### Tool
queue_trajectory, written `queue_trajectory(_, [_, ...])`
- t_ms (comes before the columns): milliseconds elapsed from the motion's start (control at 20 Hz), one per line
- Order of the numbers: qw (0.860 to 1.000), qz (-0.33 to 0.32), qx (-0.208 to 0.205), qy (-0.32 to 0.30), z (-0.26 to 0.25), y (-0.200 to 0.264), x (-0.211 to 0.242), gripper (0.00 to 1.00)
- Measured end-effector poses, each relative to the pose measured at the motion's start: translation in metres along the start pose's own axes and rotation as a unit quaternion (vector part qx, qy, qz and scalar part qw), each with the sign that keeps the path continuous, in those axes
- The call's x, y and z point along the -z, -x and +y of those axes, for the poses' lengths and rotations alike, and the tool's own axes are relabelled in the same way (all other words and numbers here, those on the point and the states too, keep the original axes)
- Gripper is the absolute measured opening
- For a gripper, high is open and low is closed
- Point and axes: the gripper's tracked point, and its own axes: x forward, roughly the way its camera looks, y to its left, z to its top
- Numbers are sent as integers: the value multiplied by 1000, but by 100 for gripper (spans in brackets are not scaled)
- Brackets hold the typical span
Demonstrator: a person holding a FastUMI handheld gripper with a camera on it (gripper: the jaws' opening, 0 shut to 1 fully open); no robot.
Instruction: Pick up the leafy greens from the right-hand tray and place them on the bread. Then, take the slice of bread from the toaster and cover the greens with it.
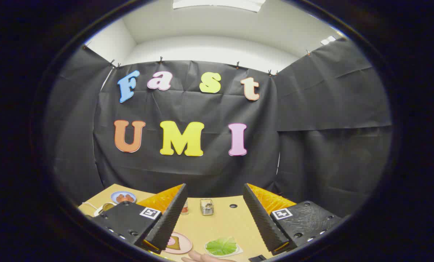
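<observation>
Hovering high with fingers spread wide and empty, the gripper (pixel 214 218) looks down on the flat, crinkled leafy greens (pixel 221 246) lying on a pale tray (pixel 238 250) between its fingers, beside the bread (pixel 174 243) on a pink plate (pixel 186 248); the thin, limp leaf may slip from a shallow pinch.

Table (pixel 220 223): plate w/ bread (pixel 177 243), greens tray (pixel 222 247), small tin (pixel 207 206), far plate (pixel 123 197).

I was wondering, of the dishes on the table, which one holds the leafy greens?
The white tray between the open claw's fingers holds the leafy greens. The pink plate beside it carries bread, and the blue plate farther off holds something brown.
</observation>
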Motion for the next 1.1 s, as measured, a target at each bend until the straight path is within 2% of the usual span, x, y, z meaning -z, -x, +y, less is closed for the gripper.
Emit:
queue_trajectory(250, [1000, 17, -19, 9, -3, 8, 1, 95])
queue_trajectory(1100, [997, 63, -38, 14, -30, -30, 36, 95])
